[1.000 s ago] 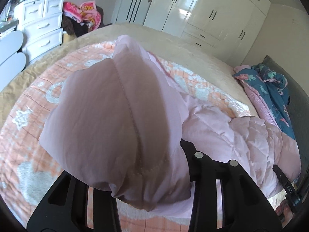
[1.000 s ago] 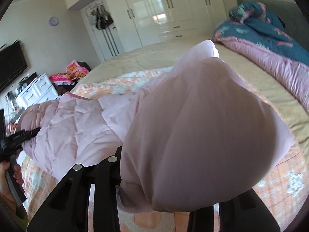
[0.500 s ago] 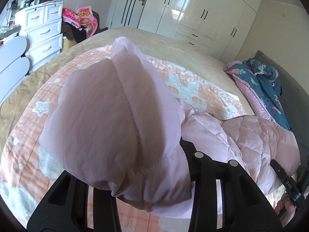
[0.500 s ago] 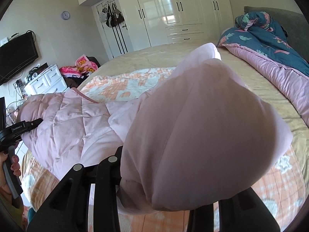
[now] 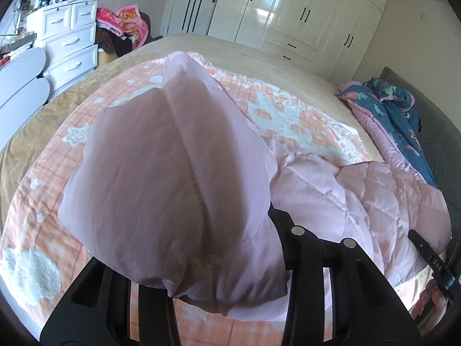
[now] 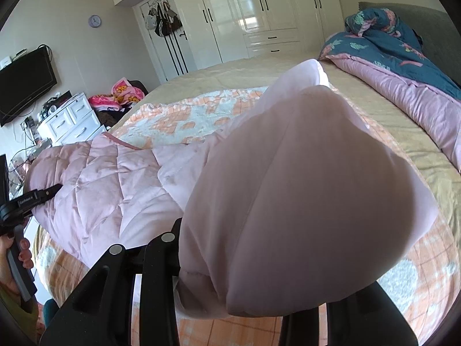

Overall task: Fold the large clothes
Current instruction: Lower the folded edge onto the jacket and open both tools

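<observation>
Left gripper (image 5: 207,297) fingers clamped on a puffy end of the pink quilted jacket (image 5: 360,196), filling mid-frame. Right gripper (image 6: 247,302) fingers likewise clenched on another end. Rest of jacket spread across the bed (image 5: 259,54), over an orange patterned blanket (image 5: 288,109).

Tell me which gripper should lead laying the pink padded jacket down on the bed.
Neither clearly; probably both together. The left gripper and the right gripper each clamp a bunched end of the pink padded jacket, which spans between them above the orange patterned blanket. If forced, left: more bare blanket lies ahead of it.
</observation>
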`<state>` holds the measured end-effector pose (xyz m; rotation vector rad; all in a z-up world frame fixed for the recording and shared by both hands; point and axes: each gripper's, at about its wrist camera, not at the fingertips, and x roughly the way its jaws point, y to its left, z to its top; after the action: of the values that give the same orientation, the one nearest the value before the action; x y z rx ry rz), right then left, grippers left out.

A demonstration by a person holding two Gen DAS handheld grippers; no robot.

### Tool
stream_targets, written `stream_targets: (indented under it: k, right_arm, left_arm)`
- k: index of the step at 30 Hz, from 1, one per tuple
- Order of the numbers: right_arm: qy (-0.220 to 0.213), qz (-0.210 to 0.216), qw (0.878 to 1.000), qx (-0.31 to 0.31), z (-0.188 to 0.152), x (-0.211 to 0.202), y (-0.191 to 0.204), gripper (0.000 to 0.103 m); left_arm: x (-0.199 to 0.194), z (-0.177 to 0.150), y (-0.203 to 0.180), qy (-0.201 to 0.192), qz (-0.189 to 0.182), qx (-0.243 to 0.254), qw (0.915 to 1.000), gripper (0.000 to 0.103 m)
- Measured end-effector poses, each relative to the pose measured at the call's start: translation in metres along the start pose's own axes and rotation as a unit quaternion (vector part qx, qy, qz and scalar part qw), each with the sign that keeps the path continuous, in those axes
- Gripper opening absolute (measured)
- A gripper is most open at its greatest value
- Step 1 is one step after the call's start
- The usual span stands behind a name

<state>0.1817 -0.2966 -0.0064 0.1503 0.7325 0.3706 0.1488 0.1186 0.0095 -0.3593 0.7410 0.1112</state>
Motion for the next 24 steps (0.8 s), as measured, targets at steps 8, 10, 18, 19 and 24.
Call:
stream_targets:
  k: [8,10,18,19,24]
  right_arm:
    - [0.026,-0.004,0.999,0.044,-0.023,0.014,-0.017,0.036]
    - [0.044,-0.010,0.997,0.061,-0.029,0.023,-0.024,0.038]
    - [0.096,-0.010,0.986,0.139,-0.052,0.048,-0.052,0.062]
    - [0.102,-0.008,0.983,0.150,-0.055,0.049,-0.056,0.064]
    - [0.108,-0.014,0.980,0.167,-0.059,0.039,-0.061,0.082]
  left_arm:
    - [0.015,-0.023,0.018,0.024,0.011,-0.012,0.9996,0.036]
    - [0.021,-0.029,0.021,0.029,0.018,-0.013,0.9993,0.039]
    - [0.032,-0.043,0.032,0.043,0.022,-0.033,0.9983,0.050]
    - [0.033,-0.045,0.033,0.046,0.023,-0.035,0.9981,0.053]
    - [0.028,-0.047,0.035,0.054,0.020,-0.043,0.9974,0.059]
